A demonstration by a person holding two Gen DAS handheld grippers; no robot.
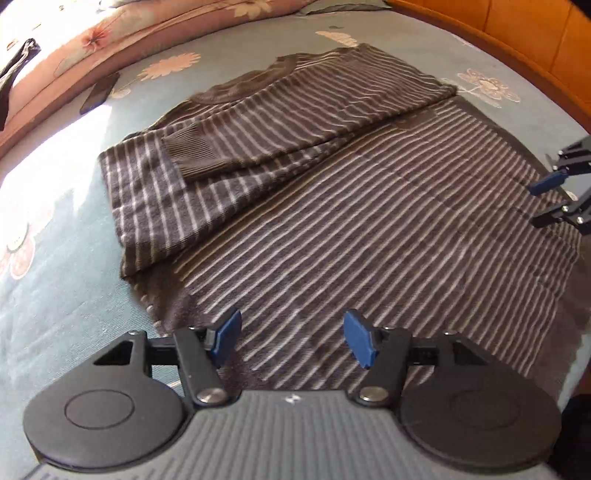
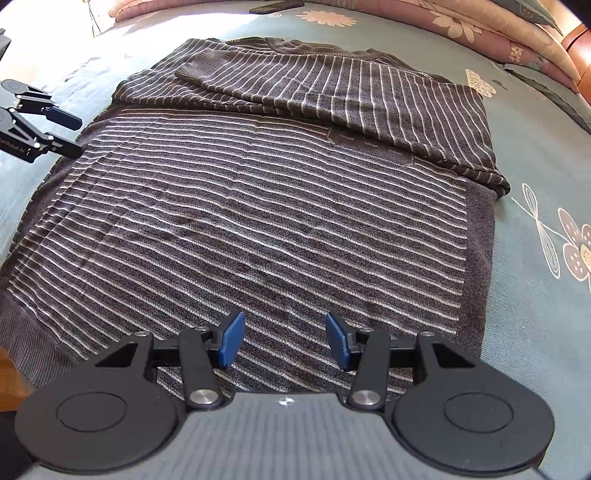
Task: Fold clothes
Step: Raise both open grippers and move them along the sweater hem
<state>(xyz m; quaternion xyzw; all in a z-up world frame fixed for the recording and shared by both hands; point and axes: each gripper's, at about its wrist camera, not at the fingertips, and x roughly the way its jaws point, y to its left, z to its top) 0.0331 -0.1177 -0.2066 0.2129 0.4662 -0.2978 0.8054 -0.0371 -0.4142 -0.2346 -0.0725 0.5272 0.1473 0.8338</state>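
A dark grey sweater with thin pale stripes (image 1: 369, 221) (image 2: 258, 206) lies flat on the bed, both sleeves folded across its chest near the collar (image 2: 325, 50). One ribbed cuff (image 1: 195, 155) rests on top. My left gripper (image 1: 291, 341) hovers open above the sweater's lower body with nothing between its blue pads; it also shows at the sweater's left edge in the right wrist view (image 2: 70, 134). My right gripper (image 2: 282, 341) stands open over the hem area, empty too, and appears at the right edge of the left wrist view (image 1: 543, 203).
The bed carries a blue-grey sheet with flower prints (image 2: 546, 236). A pink floral quilt (image 1: 110, 33) lies along the far side, a dark flat phone-like object (image 1: 98, 94) beside it. An orange wooden headboard (image 1: 517, 40) bounds the bed.
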